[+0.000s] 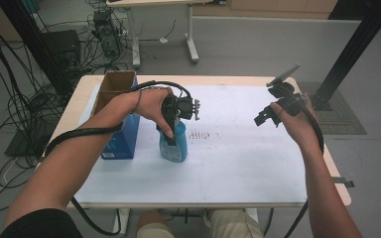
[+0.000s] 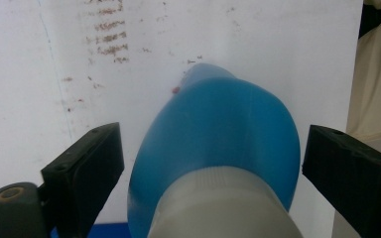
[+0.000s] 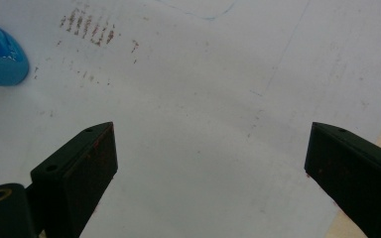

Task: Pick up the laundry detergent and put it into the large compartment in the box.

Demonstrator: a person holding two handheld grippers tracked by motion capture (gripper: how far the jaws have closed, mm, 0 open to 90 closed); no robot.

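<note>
With our left gripper (image 2: 213, 168) spread around the blue bottle (image 2: 218, 134), not pinching, closing off-centre could tip it; right gripper (image 3: 211, 163) gapes empty.

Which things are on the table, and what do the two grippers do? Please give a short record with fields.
surface: white sheet on a wooden table
bottle: blue bottle, upright, pale cap
box: blue open carton, left of the bottle
left gripper: left gripper over the bottle, jaws on both sides of it, small gaps, not pressing
right gripper: right gripper open, nothing between the jaws, held above the sheet
marks: brown smudges beside the bottle
</note>
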